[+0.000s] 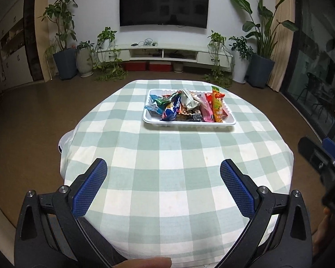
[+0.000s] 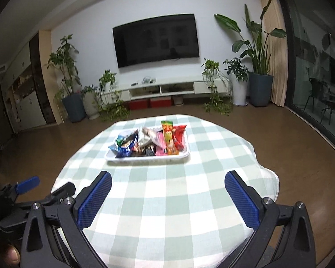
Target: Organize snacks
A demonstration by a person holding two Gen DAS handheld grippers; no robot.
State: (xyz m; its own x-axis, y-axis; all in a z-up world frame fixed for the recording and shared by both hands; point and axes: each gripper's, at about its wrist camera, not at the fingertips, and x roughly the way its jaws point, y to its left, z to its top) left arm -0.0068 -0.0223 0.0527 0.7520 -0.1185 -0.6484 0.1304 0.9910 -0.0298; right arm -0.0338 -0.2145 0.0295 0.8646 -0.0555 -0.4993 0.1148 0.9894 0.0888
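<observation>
Both grippers hung above the near edge of a table draped in a green-and-white checked tablecloth, each with its blue-padded fingers spread wide and nothing between them. The left gripper pointed toward the white plastic tray that sat on the far half of the cloth, well apart from the fingertips. The right gripper faced the same tray from slightly further right, also well short of it. Snack packets were heaped inside the tray: a blue packet leaning at the left front, a crumpled silver wrapper in the middle, a pink packet and a tall orange packet standing along the right side, with a red packet just beyond it. Part of the right gripper's body showed at the right edge of the left wrist view. Behind the table stood a wall-mounted television, a low white TV cabinet and potted plants.
</observation>
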